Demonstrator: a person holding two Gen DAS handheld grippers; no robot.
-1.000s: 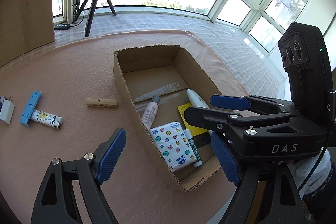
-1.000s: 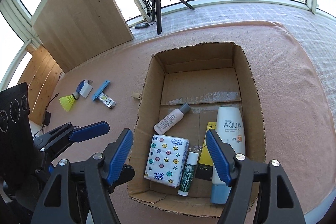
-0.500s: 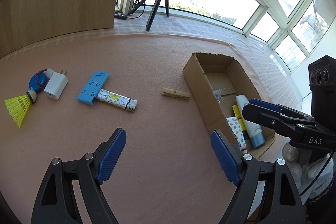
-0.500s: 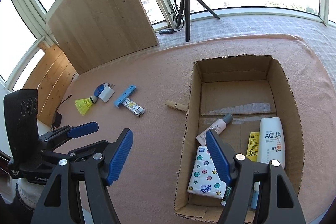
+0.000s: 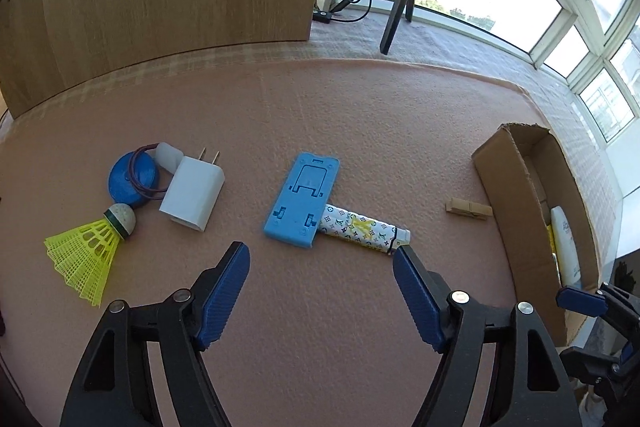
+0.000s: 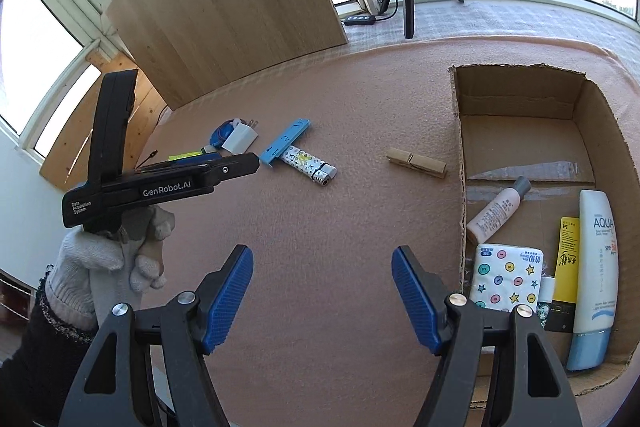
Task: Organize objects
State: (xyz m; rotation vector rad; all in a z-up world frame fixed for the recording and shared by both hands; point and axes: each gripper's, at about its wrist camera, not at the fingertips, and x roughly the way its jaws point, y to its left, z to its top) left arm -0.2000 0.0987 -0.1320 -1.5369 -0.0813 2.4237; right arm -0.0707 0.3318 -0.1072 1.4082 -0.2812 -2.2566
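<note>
The left gripper (image 5: 321, 273) hangs spread and empty above a blue phone stand (image 5: 302, 199) overlapping a patterned lighter (image 5: 366, 229). Only the right gripper (image 6: 322, 277), also spread, sees into the cardboard box (image 6: 459, 163): Vinda tissues (image 6: 506, 277), AQUA SPF50 sunscreen (image 6: 595, 265). A clothespin (image 6: 416, 163) lies beside the box.

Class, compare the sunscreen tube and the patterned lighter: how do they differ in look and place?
The sunscreen tube lies inside the cardboard box; the lighter lies outside on the pink mat. The tube is plain white with a blue cap; the lighter is monogram-patterned with a silver top. Both lie flat.
</note>
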